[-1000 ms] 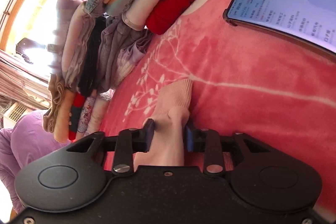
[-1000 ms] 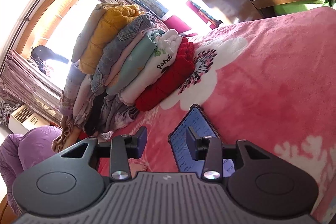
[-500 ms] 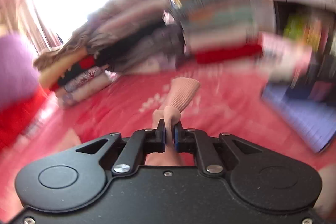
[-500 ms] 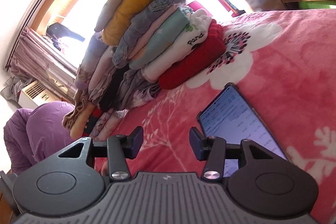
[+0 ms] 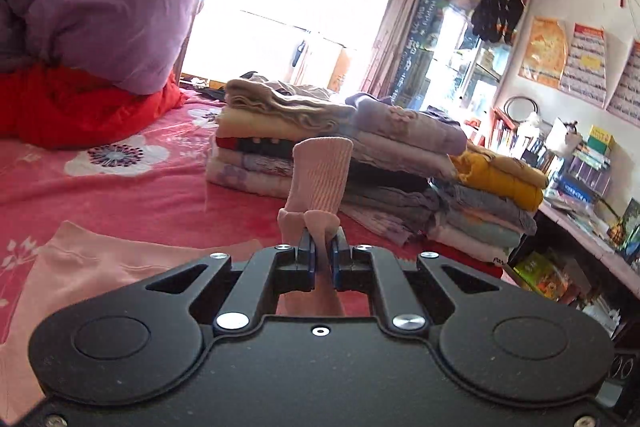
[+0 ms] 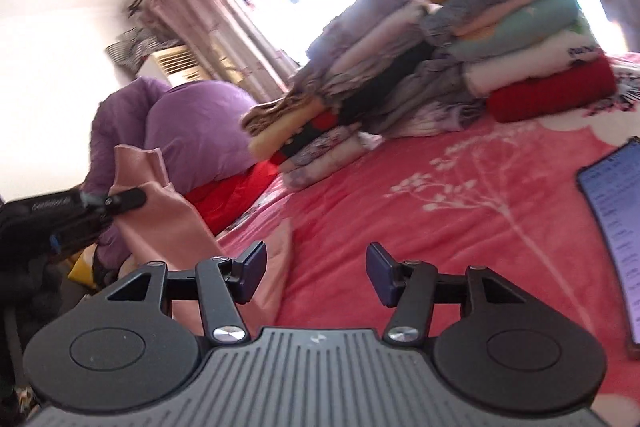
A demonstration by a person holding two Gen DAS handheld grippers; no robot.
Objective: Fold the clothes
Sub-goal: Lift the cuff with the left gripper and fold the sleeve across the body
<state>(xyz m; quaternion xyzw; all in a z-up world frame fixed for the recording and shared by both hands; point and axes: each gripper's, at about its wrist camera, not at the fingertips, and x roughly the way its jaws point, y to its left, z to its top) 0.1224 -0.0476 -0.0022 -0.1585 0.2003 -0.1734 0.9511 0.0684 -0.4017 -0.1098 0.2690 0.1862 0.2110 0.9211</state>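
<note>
My left gripper (image 5: 322, 251) is shut on a pale pink garment, and its ribbed cuff (image 5: 320, 175) sticks up beyond the pads. The rest of the pink garment (image 5: 80, 267) lies on the red flowered bedspread (image 5: 132, 195) at lower left. In the right wrist view the left gripper (image 6: 122, 202) holds the pink garment (image 6: 160, 223) raised above the bed at the left. My right gripper (image 6: 316, 273) hovers over the bedspread (image 6: 440, 211); its jaws are opening with nothing between them. The hanging pink cloth is just beside its left finger (image 6: 252, 269).
Two stacks of folded clothes (image 5: 400, 163) stand at the far side of the bed, also the stacks (image 6: 460, 67). A purple quilt on a red one (image 5: 92, 27) is piled at the left. A lit phone (image 6: 616, 227) lies on the bedspread at the right. Shelves (image 5: 580, 179) line the right.
The left gripper closed on the pink cuff, rolled upright and lifted it off the bed. The right gripper's jaws widened and it swung left, so the phone now sits at the right edge.
</note>
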